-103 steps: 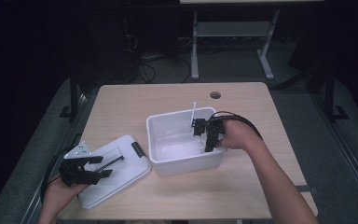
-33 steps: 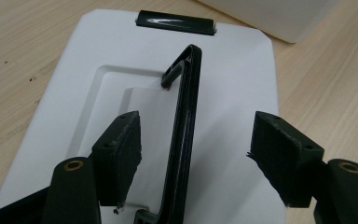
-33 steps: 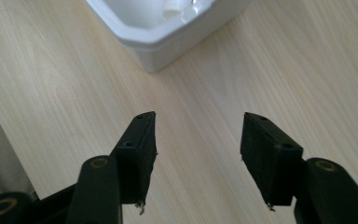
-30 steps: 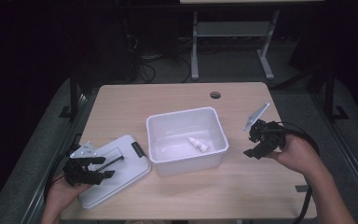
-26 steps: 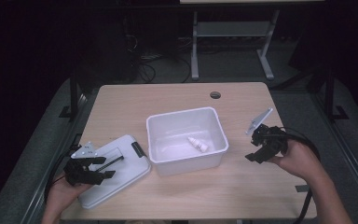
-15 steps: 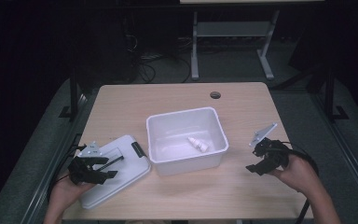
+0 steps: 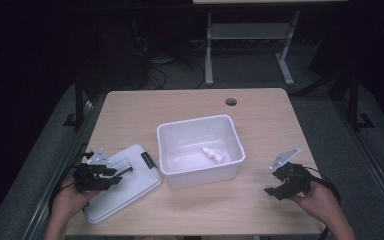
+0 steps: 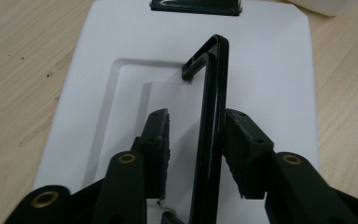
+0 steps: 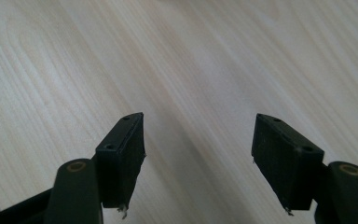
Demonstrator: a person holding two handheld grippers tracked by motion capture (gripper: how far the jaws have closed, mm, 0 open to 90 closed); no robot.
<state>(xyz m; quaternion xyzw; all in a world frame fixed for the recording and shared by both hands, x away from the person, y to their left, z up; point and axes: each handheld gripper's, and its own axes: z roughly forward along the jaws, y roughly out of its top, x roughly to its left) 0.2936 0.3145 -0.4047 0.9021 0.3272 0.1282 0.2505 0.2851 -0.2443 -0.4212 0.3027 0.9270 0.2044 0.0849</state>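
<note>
Flat white plastic box lid – light, stiff, slick; grab by raised black wire handle. Left gripper jaws just narrowing around handle – one pad seemingly touching, not clamped. Right gripper agape, empty.

One wooden table is counted, with one round cable hole in its top. One open white bin is counted, and one small white bottle is seen inside it. One white lid is noted beside the bin, fitted with one black handle and one black latch. Two handheld grippers are counted: the left gripper and the right gripper. Two hands are seen.
</note>
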